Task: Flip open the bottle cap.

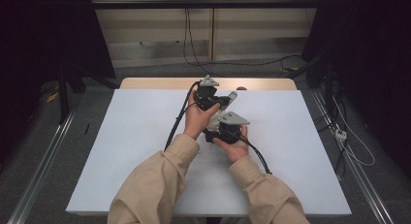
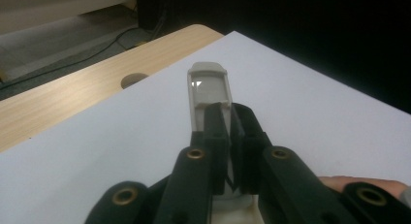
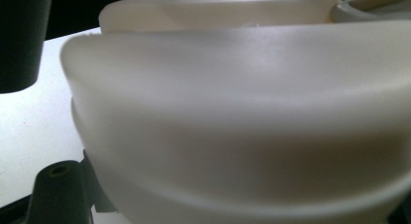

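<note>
Above the middle of the white table cover [image 1: 126, 151], both hands hold one pale white plastic object [image 1: 213, 119] between them. My left gripper [image 1: 219, 102] is the farther one. In the left gripper view the left gripper [image 2: 228, 115] is shut on the object's narrow grey-white tab [image 2: 208, 86], which sticks out past the fingertips. My right gripper [image 1: 213, 133] is nearer the person. The object's rounded white body [image 3: 242, 112] lies right against its camera, with one black finger [image 3: 58, 190] beside it at the lower left; the grip itself is hidden.
A strip of bare wooden tabletop [image 1: 160, 83] with a round hole [image 2: 133, 79] runs along the far edge. Cables trail from both grippers across the cover. Metal rails [image 1: 43, 161] flank the table, and dark curtains stand at both sides.
</note>
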Demonstrator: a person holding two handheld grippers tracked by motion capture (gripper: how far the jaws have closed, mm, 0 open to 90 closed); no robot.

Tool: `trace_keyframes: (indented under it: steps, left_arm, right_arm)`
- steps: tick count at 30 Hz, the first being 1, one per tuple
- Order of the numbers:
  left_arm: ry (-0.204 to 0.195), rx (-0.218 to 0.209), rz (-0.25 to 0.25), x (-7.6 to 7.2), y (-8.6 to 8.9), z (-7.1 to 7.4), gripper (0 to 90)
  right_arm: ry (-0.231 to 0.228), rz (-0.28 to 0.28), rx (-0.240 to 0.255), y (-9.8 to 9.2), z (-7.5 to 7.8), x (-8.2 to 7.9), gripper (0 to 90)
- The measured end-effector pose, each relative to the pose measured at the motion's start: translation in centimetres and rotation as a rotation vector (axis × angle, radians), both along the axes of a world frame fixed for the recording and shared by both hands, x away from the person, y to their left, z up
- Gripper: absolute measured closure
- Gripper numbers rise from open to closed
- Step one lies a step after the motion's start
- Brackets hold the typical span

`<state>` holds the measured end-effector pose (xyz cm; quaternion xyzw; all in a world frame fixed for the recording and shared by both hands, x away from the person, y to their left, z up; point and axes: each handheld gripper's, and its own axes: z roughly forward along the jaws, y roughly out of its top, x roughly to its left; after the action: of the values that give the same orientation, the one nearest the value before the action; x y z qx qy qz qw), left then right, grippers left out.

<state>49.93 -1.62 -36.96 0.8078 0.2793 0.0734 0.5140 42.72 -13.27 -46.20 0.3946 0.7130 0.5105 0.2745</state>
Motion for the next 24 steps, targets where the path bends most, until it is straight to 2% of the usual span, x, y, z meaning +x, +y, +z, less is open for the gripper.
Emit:
trace_keyframes:
  steps: [3, 7, 10, 12, 14, 15, 18, 20, 24]
  left_arm:
    - [-0.006, -0.008, 0.006, -0.3, 0.3, 0.2, 77.7]
    - [-0.011, -0.015, 0.019, -0.8, 1.0, 0.6, 64.9]
    - [-0.017, -0.026, 0.037, -1.4, 1.8, 0.8, 49.7]
    - [-0.021, -0.049, 0.039, -1.7, 2.5, 0.8, 43.7]
    - [-0.024, -0.048, 0.051, -2.2, 3.2, 0.9, 37.7]
    - [-0.027, -0.053, 0.05, -2.3, 3.6, 0.9, 33.7]
    - [-0.036, -0.051, 0.042, -3.2, 4.9, 1.0, 28.4]
    - [-0.047, -0.05, 0.043, -3.8, 5.9, 0.9, 21.7]
    - [-0.042, -0.042, 0.037, -5.0, 7.9, 0.3, 18.3]
  right_arm:
    - [0.015, -0.001, 0.013, -0.2, 0.0, 0.0, 14.8]
    - [0.049, 0.0, 0.031, -0.5, 0.2, -0.1, 6.9]
    - [0.057, 0.002, 0.032, -0.8, 0.7, -0.5, 5.7]
    - [0.072, 0.015, 0.037, -1.1, 0.9, -0.8, 3.6]
    - [0.058, 0.014, 0.025, -1.4, 1.0, -1.2, 4.5]
    - [0.067, 0.021, 0.03, -1.6, 1.1, -1.4, 3.9]
    - [0.084, 0.034, 0.035, -2.0, 1.2, -2.2, 4.1]
    - [0.087, 0.049, 0.051, -2.3, 1.3, -2.8, 3.8]
    - [0.091, 0.077, 0.048, -2.9, 1.8, -4.1, 5.1]
